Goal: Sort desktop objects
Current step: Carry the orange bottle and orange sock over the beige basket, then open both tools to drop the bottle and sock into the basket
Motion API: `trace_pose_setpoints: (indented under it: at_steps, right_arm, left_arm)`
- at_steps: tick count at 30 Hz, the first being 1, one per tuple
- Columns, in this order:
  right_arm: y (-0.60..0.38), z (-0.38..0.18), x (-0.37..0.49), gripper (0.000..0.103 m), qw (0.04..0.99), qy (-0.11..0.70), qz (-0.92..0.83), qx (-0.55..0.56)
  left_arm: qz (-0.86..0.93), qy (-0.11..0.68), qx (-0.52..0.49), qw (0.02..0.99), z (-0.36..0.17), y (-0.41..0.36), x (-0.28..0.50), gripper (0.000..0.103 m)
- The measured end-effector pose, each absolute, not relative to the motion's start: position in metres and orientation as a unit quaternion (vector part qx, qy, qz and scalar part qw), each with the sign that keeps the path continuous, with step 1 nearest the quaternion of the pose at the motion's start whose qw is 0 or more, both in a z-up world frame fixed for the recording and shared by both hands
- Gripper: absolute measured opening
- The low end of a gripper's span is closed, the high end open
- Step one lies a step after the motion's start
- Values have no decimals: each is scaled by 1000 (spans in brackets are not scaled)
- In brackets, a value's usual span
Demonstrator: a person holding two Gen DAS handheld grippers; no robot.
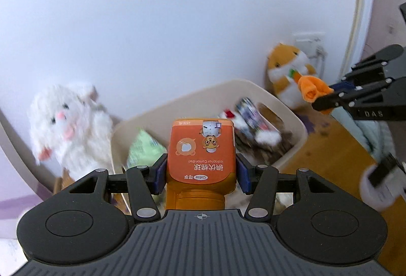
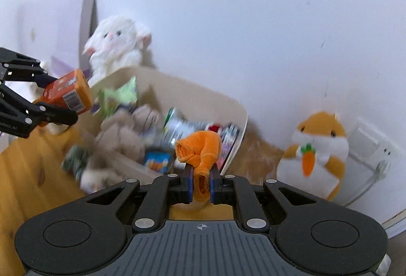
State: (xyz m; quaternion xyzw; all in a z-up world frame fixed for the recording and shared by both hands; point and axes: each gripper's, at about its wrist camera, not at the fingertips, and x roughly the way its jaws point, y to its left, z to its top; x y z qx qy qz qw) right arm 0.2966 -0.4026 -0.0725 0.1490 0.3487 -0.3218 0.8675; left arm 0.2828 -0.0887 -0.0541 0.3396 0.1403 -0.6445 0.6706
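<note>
Wall: plain white wall, evenly lit, faint marks.
Counter: yellowish wooden counter, set against the wall.
Socket: white wall socket low on the right, with a cable plugged in.

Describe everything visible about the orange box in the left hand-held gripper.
The orange box is a small rectangular carton with rounded corners, printed with a cartoon bear, Chinese characters and "Cotton Ball"; a barcode shows on one end. The left hand-held gripper clamps its sides with blue pads, holding it aloft before the beige bin.
</note>
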Motion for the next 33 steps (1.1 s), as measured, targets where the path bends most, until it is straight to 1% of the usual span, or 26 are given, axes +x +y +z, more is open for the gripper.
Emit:
trace_pose_setpoints:
  at_steps: [6, 10, 20, 26, 27, 28, 29, 30, 31, 33]
  right_arm:
    - [-429, -73, 322, 12, 861, 332, -343, 175]
    - [-436, -83, 339, 12, 856, 336, -349, 179]
    - [-437, -115, 372, 12, 844, 368, -352, 169]
    - [-440, -129, 380, 16, 829, 392, -357, 180]
    - [-439, -131, 380, 27, 827, 394, -358, 181]
    - [-438, -132, 380, 34, 826, 394, -360, 181]
    - [-437, -132, 379, 36, 825, 394, -362, 181]
    - [-435, -132, 379, 43, 826, 394, -360, 181]
    - [-434, -132, 379, 51, 827, 394, -357, 182]
    - [-428, -131, 376, 60, 831, 390, -354, 179]
  left_arm:
    - [-624, 141, 346, 686, -60, -126, 279, 55]
    - [-604, 162, 356, 694, -76, -145, 280, 55]
    - [-567, 200, 378, 704, -107, -162, 288, 55]
    - [-567, 213, 390, 694, -116, -159, 291, 56]
    - [-572, 214, 389, 690, -115, -157, 291, 60]
    - [-578, 218, 387, 685, -114, -154, 291, 65]
    - [-583, 219, 384, 682, -113, -152, 290, 73]
    - [-586, 212, 380, 684, -111, -147, 288, 78]
    - [-587, 203, 378, 687, -108, -144, 287, 79]
    - [-586, 189, 385, 688, -105, -141, 283, 80]
